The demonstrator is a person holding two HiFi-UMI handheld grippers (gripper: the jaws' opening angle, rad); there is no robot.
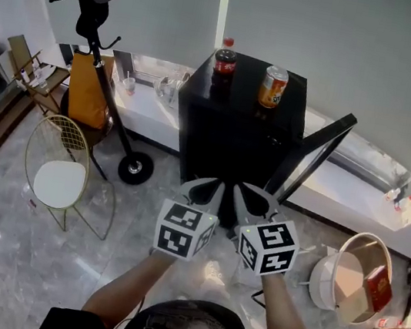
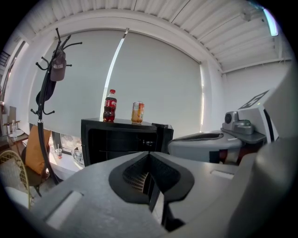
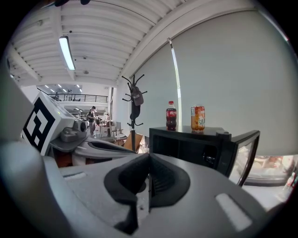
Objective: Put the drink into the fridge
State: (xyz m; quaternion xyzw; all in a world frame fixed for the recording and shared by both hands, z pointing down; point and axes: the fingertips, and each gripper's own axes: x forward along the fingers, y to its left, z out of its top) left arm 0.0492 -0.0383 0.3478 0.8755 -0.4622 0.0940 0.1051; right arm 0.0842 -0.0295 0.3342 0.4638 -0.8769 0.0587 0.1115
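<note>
A small black fridge [image 1: 231,129] stands against the window wall with its door [image 1: 312,158] swung open to the right. On its top stand a cola bottle [image 1: 224,59] with a red cap and an orange drink can [image 1: 273,86]. Both also show in the left gripper view, bottle [image 2: 109,106] and can [image 2: 137,113], and in the right gripper view, bottle [image 3: 171,115] and can [image 3: 198,118]. My left gripper [image 1: 207,192] and right gripper [image 1: 255,202] are side by side in front of the fridge, well short of it. Both are shut with nothing between the jaws.
A black coat stand [image 1: 96,24] with a cap and a wire chair [image 1: 59,174] stand to the left of the fridge. A white round bin [image 1: 350,278] with a red box sits at the right. A low white window ledge [image 1: 149,107] runs behind the fridge.
</note>
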